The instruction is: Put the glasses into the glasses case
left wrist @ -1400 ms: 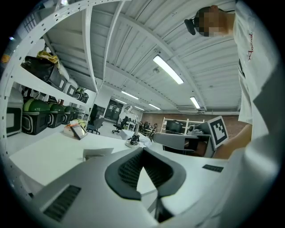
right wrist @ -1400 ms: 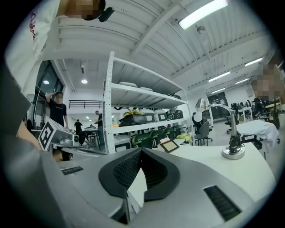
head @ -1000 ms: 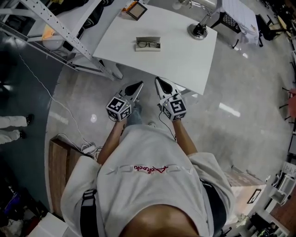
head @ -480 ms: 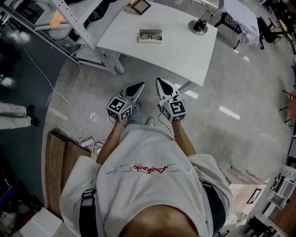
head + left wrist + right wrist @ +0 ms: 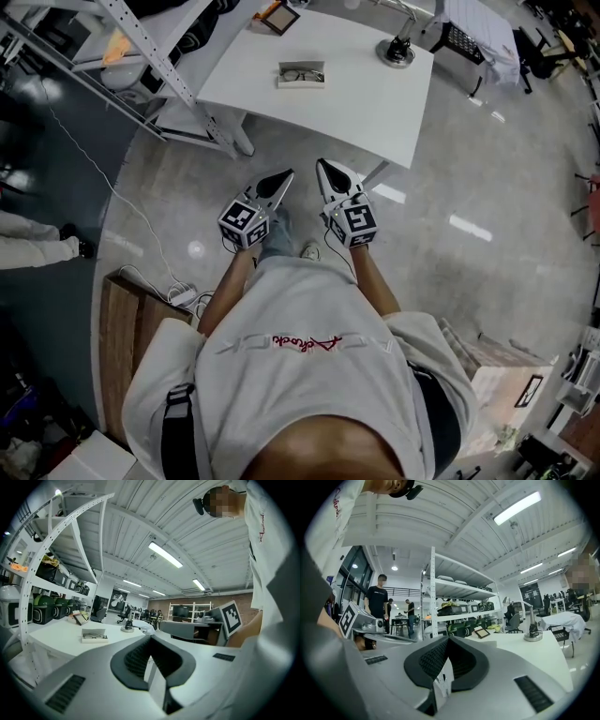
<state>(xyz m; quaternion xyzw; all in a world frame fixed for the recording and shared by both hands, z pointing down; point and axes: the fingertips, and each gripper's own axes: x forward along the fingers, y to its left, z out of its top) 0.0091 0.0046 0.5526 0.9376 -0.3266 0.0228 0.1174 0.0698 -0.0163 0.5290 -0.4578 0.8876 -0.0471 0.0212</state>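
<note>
Pointing level toward the table (image 5: 361, 98): left gripper (image 5: 287, 173), right gripper (image 5: 321, 163); both closed.

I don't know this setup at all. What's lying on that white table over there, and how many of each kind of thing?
Glasses case: 1
Pair of glasses: 1
Desk lamp: 1
Picture frame: 1
Total: 4
</note>
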